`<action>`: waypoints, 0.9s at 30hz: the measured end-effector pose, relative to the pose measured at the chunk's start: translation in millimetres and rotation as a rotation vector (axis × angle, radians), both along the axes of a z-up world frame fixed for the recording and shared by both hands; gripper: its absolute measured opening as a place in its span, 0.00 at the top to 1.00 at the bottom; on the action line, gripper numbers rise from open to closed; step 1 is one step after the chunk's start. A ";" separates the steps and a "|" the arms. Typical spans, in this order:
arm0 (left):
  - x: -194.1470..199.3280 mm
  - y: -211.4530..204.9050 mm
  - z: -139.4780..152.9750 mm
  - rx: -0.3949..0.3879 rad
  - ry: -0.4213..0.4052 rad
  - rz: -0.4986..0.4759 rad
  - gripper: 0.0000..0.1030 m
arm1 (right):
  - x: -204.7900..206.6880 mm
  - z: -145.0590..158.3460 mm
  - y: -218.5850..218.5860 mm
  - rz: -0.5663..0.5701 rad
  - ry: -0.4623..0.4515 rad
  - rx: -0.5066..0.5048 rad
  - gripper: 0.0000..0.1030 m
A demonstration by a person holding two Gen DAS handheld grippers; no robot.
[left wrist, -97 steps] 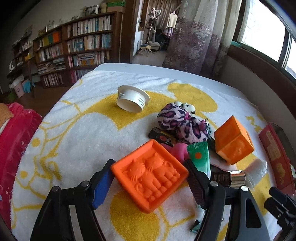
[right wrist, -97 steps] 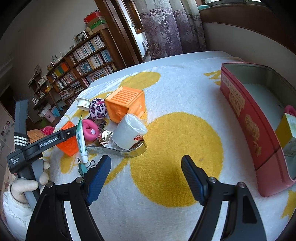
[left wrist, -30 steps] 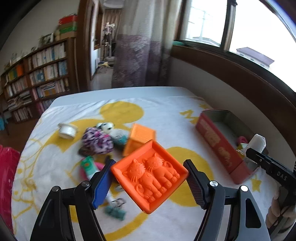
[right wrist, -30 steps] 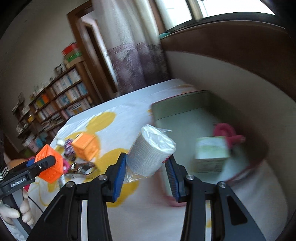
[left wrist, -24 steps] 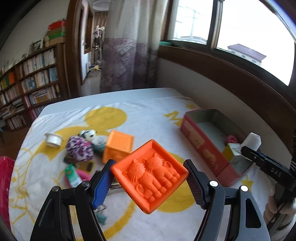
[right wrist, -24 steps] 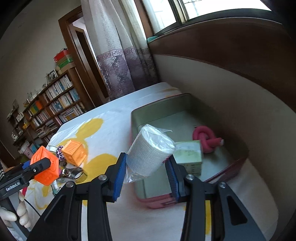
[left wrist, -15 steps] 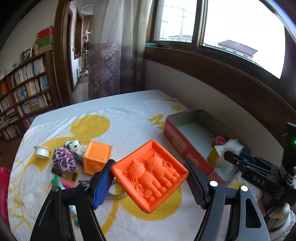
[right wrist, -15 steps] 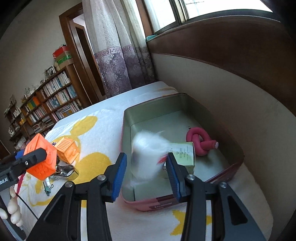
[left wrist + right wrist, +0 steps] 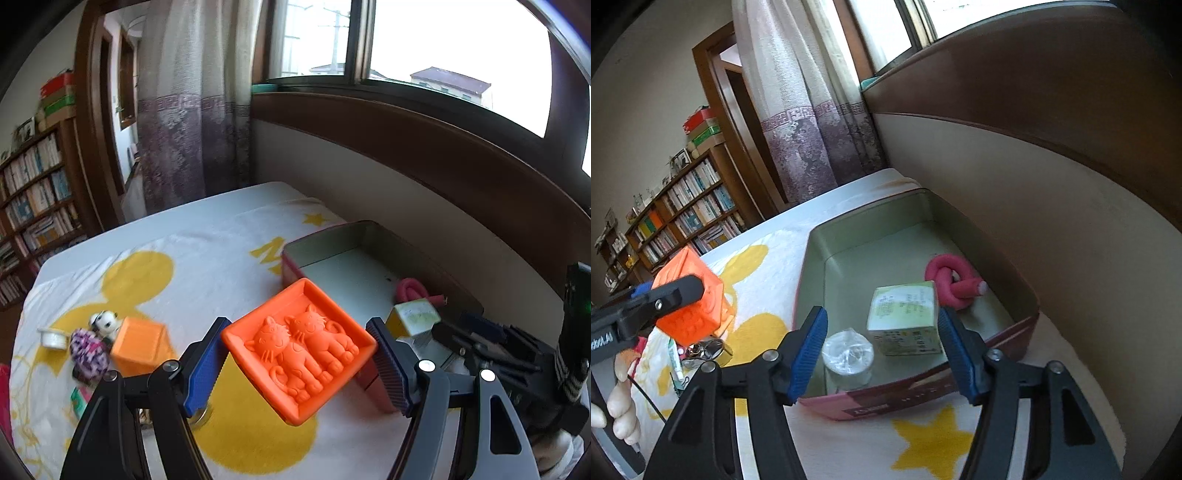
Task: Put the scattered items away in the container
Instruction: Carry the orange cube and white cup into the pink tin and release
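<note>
1. Biggest risk I saw: your left gripper (image 9: 297,356) was clamped on the orange cat block (image 9: 298,350) by two of its corners, tilted in the jaws. A corner grip like that could've let it twist or pop out before it was over the tin (image 9: 812,254), and it would've dropped onto the yellow-and-white towel (image 9: 207,258) instead.

2. Second one: your two grippers were close together by the tin's near end. In the left wrist view the right gripper's body sat just right of the block, low beside the tin. If you'd swung the block in without clearing the right one out first, they could've knocked.

3. The tin's near end was already getting crowded: the wrapped white roll (image 9: 847,356) stood upright in the near corner, the green box (image 9: 905,317) just beside it, and the pink twisted tube (image 9: 951,280) behind the box. Dropping the block on top of those could've tipped the roll or left it perched on the rim. The far half looked bare, so I'd have aimed there.

4. Your right gripper (image 9: 882,354) was opening, nothing pressed between the pads; the roll sat inside the tin, below and just inside the left finger.

5. The block hung above the towel, just short of the tin's near-left wall. Another orange cube (image 9: 138,345), the spotted plush (image 9: 88,350) and other small bits were still out on the towel.
</note>
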State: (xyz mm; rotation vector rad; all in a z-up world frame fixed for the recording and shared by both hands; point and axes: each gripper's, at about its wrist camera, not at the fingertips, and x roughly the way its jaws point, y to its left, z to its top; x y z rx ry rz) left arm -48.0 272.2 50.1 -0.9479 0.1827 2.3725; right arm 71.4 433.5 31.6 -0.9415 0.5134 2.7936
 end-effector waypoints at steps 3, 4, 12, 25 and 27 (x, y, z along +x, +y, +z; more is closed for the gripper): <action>-7.5 17.7 0.7 -0.001 -0.001 -0.022 0.26 | 1.4 -1.4 5.9 -0.011 -0.001 -0.006 0.36; -10.0 23.3 0.7 -0.002 -0.001 -0.028 0.26 | 1.6 -2.0 7.1 -0.013 0.000 -0.008 0.35; -23.1 66.8 -2.7 -0.008 -0.011 -0.086 0.26 | 0.9 -6.5 16.7 -0.028 -0.004 -0.027 0.35; -49.6 81.8 -8.0 -0.005 -0.043 -0.078 0.26 | 1.4 -5.6 11.5 -0.030 -0.004 0.002 0.30; -50.8 76.6 -7.5 0.001 -0.048 -0.065 0.26 | 1.3 -5.2 10.2 -0.029 -0.005 0.005 0.29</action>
